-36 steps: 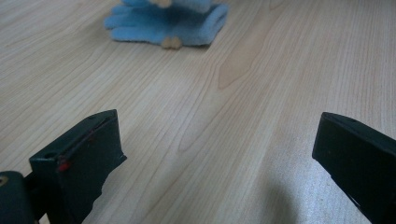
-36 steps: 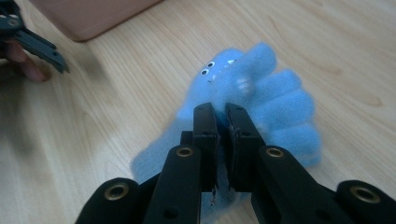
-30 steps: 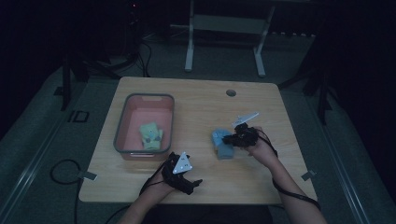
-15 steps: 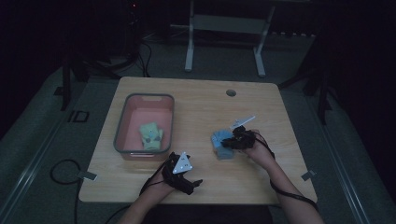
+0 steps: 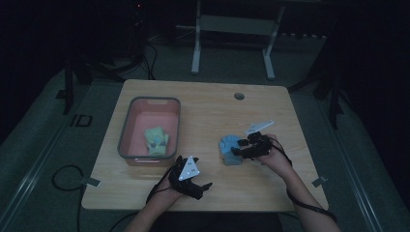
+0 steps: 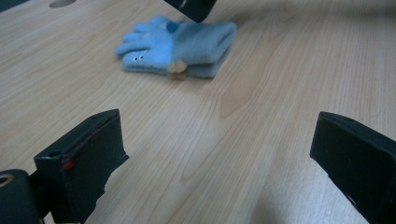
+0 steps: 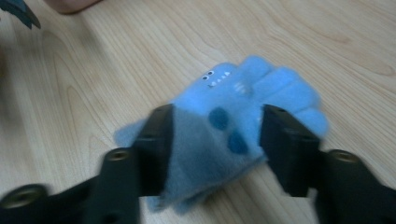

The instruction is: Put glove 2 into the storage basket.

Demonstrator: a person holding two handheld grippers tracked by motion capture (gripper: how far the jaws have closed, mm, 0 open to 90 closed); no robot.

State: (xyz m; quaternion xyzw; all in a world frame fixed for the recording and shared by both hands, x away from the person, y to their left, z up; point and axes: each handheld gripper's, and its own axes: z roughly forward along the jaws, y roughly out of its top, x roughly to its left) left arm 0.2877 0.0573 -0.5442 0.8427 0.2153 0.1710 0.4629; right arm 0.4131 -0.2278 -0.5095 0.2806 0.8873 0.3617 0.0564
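Pink bin (image 5: 126, 126) at bench (image 5: 203, 104) left holds a green glove (image 5: 156, 140). Left claw (image 6: 219, 158) rests wide open and empty at the near edge, blue gloves (image 6: 180, 46) well ahead of it. Right claw (image 7: 215, 140) is far nearer: jaws just opened, straddling the blue pair's cuff end without clamping; fingers point away from the claw.

My left claw (image 6: 224, 163) stands wide apart and low over the wooden desk (image 6: 261, 93), nothing between its jaws. Ahead lies a folded blue glove (image 6: 180, 46), flat on the desk, with my right claw's (image 6: 191, 7) black tip just above it
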